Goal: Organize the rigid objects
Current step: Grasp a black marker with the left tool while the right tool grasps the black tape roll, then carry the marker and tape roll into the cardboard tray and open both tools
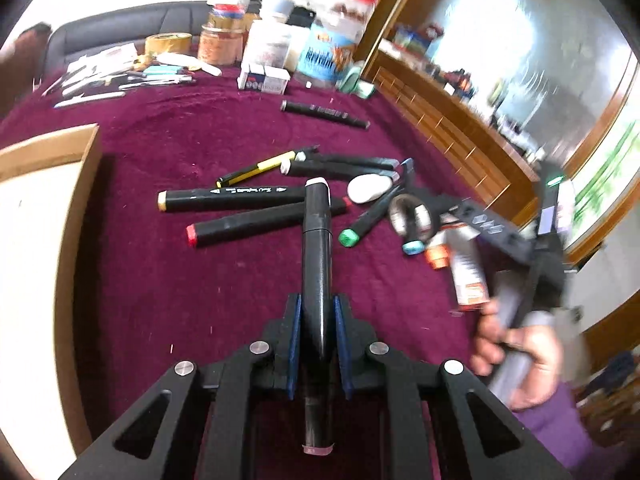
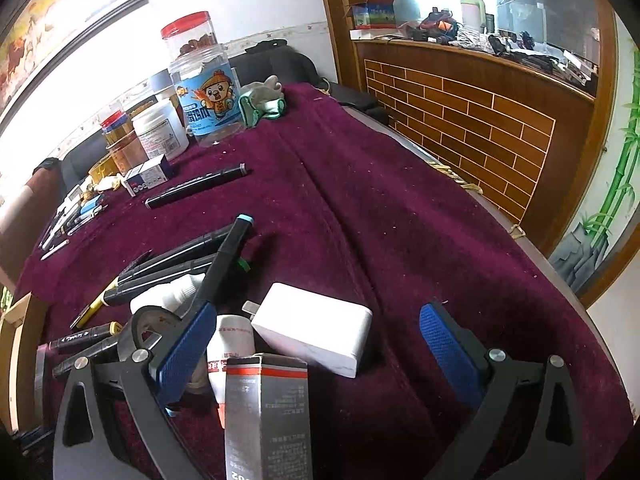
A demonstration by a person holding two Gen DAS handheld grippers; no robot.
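My left gripper (image 1: 318, 312) is shut on a black marker with a pale pink cap (image 1: 317, 248), held lengthwise above the maroon tablecloth (image 1: 224, 288). Beyond it lies a pile of black markers (image 1: 240, 198), a yellow pen (image 1: 256, 168) and a white eraser-like piece (image 1: 370, 187). My right gripper (image 2: 316, 344) is open over a white charger block (image 2: 316, 332), a grey-red box (image 2: 266, 412) and a white tube (image 2: 232, 344). Its left finger (image 2: 186, 352) touches a roll of black tape (image 2: 140, 330). The right gripper also shows in the left wrist view (image 1: 500, 232), blurred.
A cardboard box (image 1: 44, 240) stands at the left. Jars (image 2: 200, 80), a small white-blue box (image 2: 148, 176), a lone black marker (image 2: 196, 186) and pens (image 1: 120, 80) crowd the far table edge. A wooden brick-patterned counter (image 2: 480, 128) runs along the right.
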